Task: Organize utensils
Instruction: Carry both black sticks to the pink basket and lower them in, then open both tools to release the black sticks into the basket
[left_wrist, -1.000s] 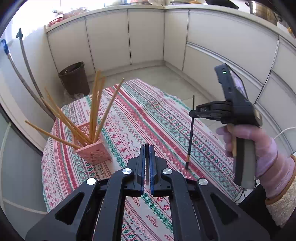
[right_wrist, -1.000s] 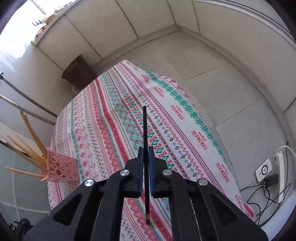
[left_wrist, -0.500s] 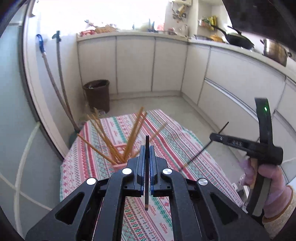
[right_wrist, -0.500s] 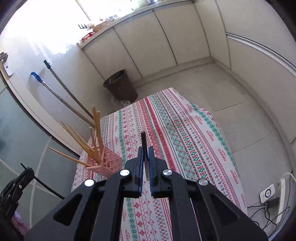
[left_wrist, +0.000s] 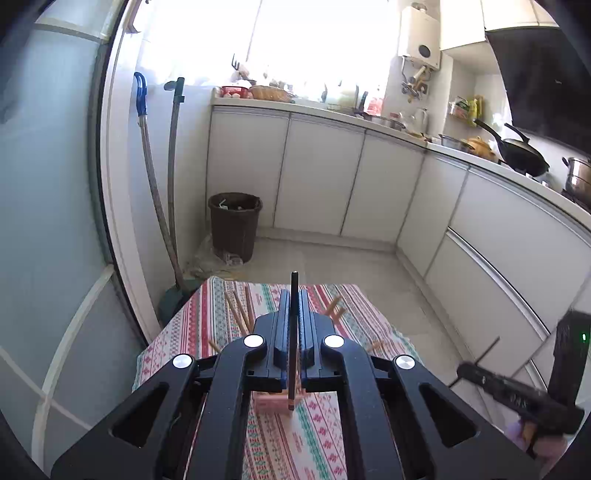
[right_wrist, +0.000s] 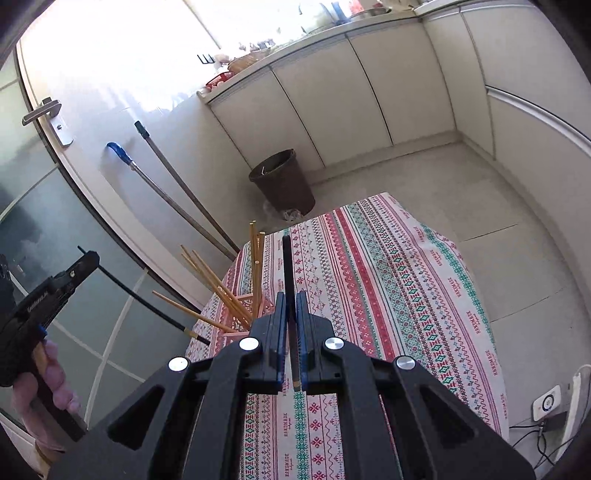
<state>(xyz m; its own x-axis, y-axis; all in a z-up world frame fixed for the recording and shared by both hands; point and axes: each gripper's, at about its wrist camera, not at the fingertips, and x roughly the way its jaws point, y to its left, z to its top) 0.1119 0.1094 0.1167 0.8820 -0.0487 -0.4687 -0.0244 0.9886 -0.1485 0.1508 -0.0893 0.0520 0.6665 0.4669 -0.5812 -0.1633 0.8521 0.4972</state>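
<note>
Grippers aloft above table: left gripper pinching black chopstick, right gripper pinching second black chopstick; pink holder of wooden chopsticks near table's left edge.

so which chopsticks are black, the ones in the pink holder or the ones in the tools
The two clamped in the tools: one black chopstick in the left tool, another in the right tool. Those in the pink holder are light wood.

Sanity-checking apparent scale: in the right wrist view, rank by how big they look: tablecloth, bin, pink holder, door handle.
1. tablecloth
2. bin
3. pink holder, partly hidden behind the claw, so unsure against the handle
4. door handle
</note>
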